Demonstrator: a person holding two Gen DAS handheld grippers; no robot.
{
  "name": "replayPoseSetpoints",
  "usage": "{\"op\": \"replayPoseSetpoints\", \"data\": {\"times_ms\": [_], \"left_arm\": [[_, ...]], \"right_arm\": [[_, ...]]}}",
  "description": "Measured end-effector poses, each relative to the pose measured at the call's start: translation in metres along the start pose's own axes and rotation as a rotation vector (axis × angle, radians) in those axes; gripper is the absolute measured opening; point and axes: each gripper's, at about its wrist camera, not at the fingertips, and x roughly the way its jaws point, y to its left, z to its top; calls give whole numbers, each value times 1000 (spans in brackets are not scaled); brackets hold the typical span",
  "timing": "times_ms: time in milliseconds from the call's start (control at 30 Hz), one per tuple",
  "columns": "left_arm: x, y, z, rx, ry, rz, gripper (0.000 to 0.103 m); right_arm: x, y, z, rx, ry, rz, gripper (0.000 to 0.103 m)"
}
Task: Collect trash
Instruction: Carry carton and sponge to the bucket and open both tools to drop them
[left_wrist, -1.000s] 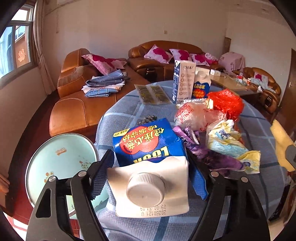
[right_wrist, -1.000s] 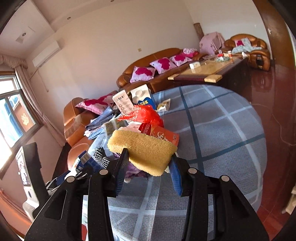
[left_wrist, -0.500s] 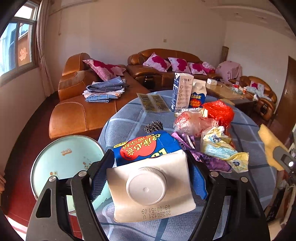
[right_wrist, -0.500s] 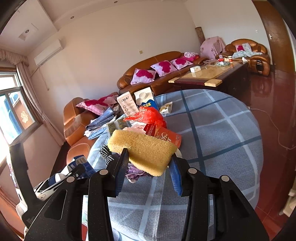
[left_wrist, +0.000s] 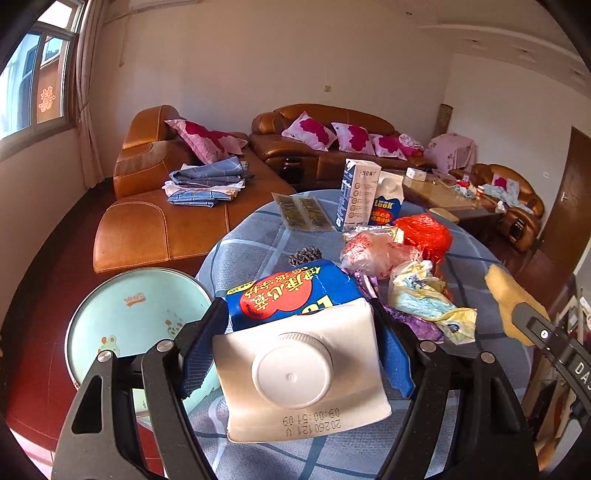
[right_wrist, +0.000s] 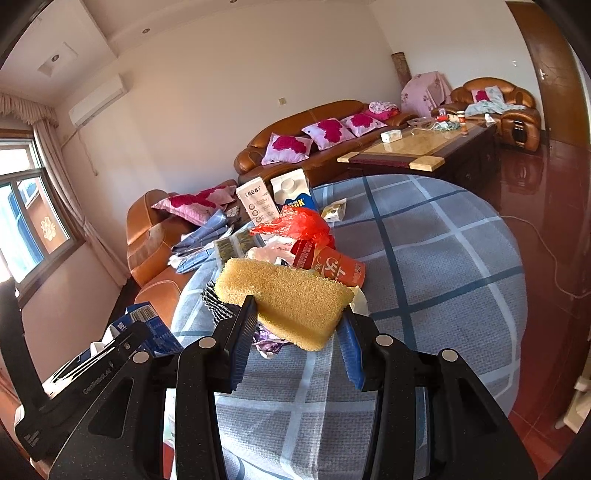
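The left gripper (left_wrist: 299, 343) has its fingers closed on a blue and white gable-top milk carton (left_wrist: 299, 347), lying on its side with its round white screw cap (left_wrist: 291, 369) facing the camera and a printed date along the near edge. The carton is held above the near edge of the round worktop covered in a blue-grey checked cloth (left_wrist: 251, 254).

The right gripper (right_wrist: 295, 332) has its fingers pressed on a yellow rectangular sponge (right_wrist: 284, 295), held clear of the cloth; the same sponge shows at the right edge of the left wrist view (left_wrist: 511, 299).

Further along the worktop lies the rest of the litter: a crumpled red plastic bag (left_wrist: 424, 230), a clear plastic bag with red print (left_wrist: 373, 253) just left of it, a crumpled pale yellow and blue wrapper (left_wrist: 428, 302) nearer, and a purple foil wrapper (left_wrist: 417, 325) touching that wrapper's near side. A dark metal scouring ball (left_wrist: 304, 254) sits just beyond the held carton. At the far side stand a tall white and blue drink carton (left_wrist: 356, 195) and a second blue gable-top carton (left_wrist: 388, 205), side by side, with a flat clear packet (left_wrist: 301, 212) to their left.

A pale green round stool seat (left_wrist: 136, 321) stands on the floor at the near left.
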Motion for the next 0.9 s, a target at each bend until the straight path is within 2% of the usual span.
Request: {"op": "replayPoseSetpoints", "data": {"times_ms": [233, 400, 900], "left_arm": [[-17, 6, 2, -5, -23, 14, 75], [-27, 21, 1, -21, -34, 50, 75], [-51, 103, -10, -125, -40, 197, 75]], "right_arm": [[-5, 12, 0, -25, -7, 19, 43], [-1, 30, -4, -56, 10, 45, 43], [24, 113, -31, -183, 80, 166, 43]]}}
